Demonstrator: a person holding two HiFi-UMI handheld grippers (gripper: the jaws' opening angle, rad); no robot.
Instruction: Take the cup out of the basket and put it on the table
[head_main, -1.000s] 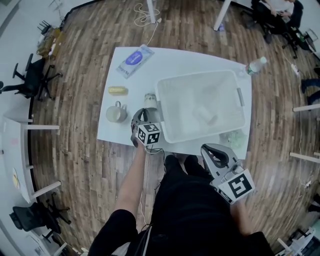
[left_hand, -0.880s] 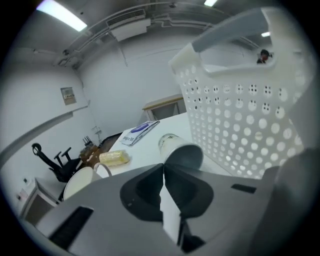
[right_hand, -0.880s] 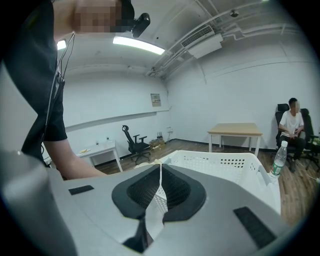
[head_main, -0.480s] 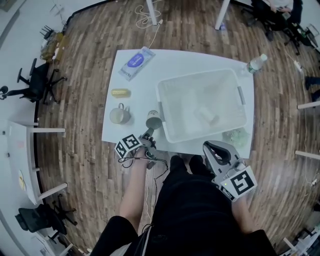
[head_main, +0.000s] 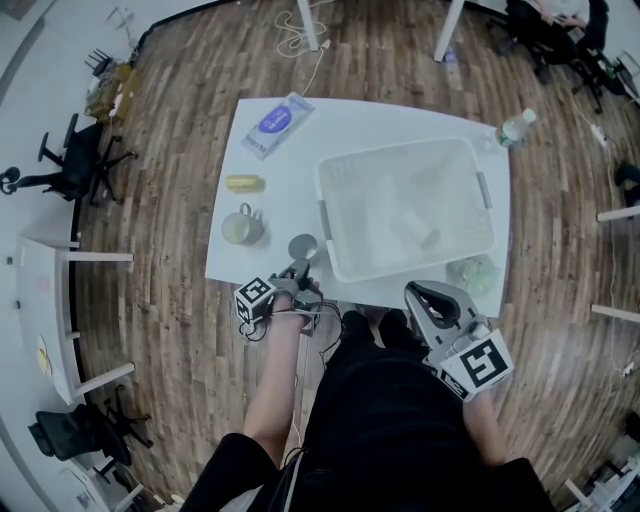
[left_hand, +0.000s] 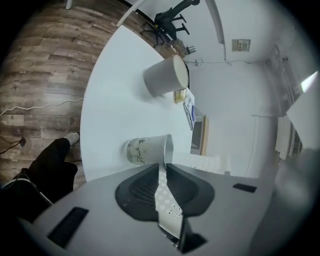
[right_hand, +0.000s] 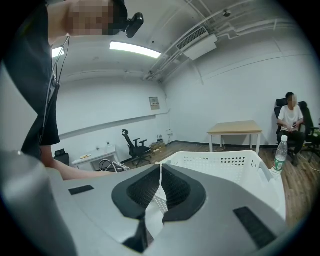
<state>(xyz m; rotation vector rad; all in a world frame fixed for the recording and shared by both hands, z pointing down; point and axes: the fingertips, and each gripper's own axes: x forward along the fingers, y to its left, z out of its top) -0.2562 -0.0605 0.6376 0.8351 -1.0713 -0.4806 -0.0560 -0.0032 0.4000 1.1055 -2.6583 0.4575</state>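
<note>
Beside the basket (head_main: 395, 150) the cup (head_main: 303, 245) now stands on the table (head_main: 380, 120), left gripper's (head_main: 300, 268) pinch on its rim just loosening, right gripper (head_main: 415, 294) closed, empty

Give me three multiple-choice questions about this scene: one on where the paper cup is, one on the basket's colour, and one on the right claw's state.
1. The paper cup stands:
A on the table, beside the basket
B inside the basket
C on the floor

2. The basket is:
A blue
B black
C white

3. The right claw is:
A wide open
B shut and empty
C gripping a water bottle

Answers:
1. A, it stands on the tabletop outside the basket's wall.
2. C, its perforated walls are white.
3. B, its jaws meet with nothing between them.
</note>
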